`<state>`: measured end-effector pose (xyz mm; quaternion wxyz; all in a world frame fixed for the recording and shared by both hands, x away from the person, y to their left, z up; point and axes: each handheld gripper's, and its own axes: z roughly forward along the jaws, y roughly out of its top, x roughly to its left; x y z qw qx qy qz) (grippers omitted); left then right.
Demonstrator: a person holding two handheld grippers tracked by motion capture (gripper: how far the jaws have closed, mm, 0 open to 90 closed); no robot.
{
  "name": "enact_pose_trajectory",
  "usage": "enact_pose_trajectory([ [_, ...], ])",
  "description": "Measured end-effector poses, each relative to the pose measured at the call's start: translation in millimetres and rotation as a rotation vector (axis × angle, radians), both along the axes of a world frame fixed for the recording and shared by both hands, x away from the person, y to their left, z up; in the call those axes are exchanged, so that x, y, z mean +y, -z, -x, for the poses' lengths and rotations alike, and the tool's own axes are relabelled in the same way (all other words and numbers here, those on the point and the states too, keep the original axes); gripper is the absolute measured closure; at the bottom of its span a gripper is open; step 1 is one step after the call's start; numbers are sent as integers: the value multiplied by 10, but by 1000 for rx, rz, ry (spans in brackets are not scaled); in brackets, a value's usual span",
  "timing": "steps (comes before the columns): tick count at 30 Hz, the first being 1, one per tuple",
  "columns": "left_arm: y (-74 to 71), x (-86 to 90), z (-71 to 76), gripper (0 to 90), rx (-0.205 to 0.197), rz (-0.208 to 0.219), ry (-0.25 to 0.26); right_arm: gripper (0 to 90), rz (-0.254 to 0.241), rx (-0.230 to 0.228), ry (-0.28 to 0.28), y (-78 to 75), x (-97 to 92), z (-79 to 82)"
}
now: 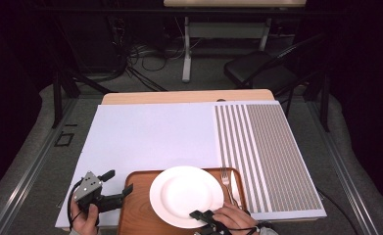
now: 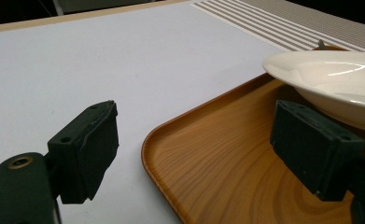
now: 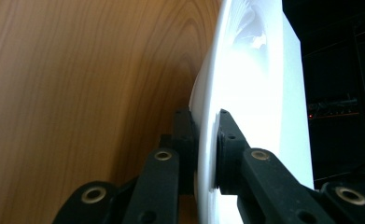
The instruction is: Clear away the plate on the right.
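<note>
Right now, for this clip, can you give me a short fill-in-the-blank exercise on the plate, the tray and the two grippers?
1. The right gripper is shut on the rim of the round white ____.
2. The plate sits on the brown wooden ____.
3. The left gripper has its jaws ____, straddling the tray's corner.
4. The metal fork lies on the tray to the plate's ____ in the high view.

Missing words: plate; tray; open; right
</note>
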<state>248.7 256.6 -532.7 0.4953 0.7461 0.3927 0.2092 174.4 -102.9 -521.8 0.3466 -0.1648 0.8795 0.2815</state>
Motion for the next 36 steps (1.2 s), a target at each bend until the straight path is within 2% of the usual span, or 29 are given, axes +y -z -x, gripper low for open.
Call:
enact_pose_trajectory([
  [10, 2, -8, -1, 157, 1, -2, 2, 809, 0, 15, -10, 37, 7, 2],
  [18, 2, -7, -1, 157, 1, -2, 3, 809, 20, 20, -11, 65, 16, 26],
  [20, 3, -7, -3, 157, 0, -3, 5, 808, 22, 14, -33, 75, 25, 15],
  [24, 3, -9, -2, 157, 0, -4, 6, 808, 35, 21, -25, 97, 26, 31],
  [32, 2, -10, -2, 157, 0, -6, 7, 815, 55, 17, -47, 129, 23, 33],
  [36, 3, -10, -6, 157, 2, -2, 4, 825, 68, 46, -66, 166, 37, 29],
])
